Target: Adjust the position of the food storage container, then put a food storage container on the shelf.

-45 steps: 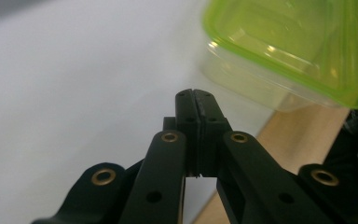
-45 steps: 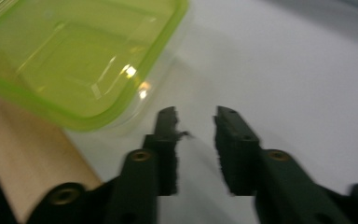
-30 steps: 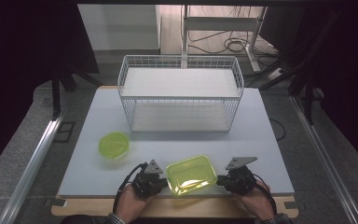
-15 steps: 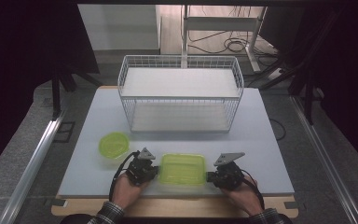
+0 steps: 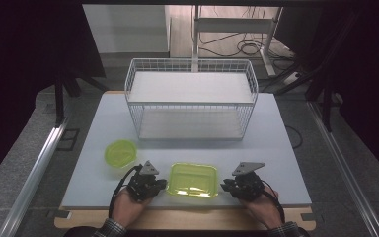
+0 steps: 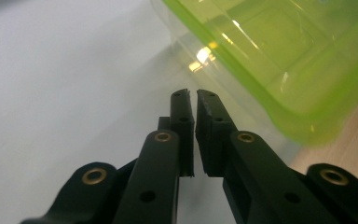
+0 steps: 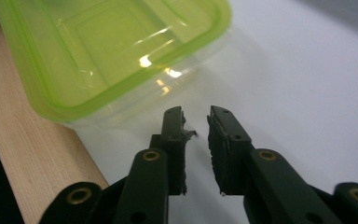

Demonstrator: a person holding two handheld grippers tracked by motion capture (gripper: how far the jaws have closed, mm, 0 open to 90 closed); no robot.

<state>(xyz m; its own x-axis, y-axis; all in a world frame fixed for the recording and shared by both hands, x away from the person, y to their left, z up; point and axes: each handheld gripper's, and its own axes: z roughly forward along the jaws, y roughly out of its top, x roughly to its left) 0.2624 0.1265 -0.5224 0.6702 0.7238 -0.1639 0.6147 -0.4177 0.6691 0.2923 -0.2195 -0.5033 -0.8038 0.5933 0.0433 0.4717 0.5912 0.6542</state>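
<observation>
Pale table [image 5: 103, 128]; green container [image 5: 193, 179] between left gripper [image 5: 162, 184], right gripper [image 5: 225, 186], both parting, empty.

From above we look forward and down on the tabletop [image 5: 286, 163]; both gripper views sit close, sharing the tub [image 5: 193, 179].

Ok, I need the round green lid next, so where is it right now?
In the high view the round green lid lies on the table, front left, beside the rectangular green container and ahead of the left tool.
</observation>
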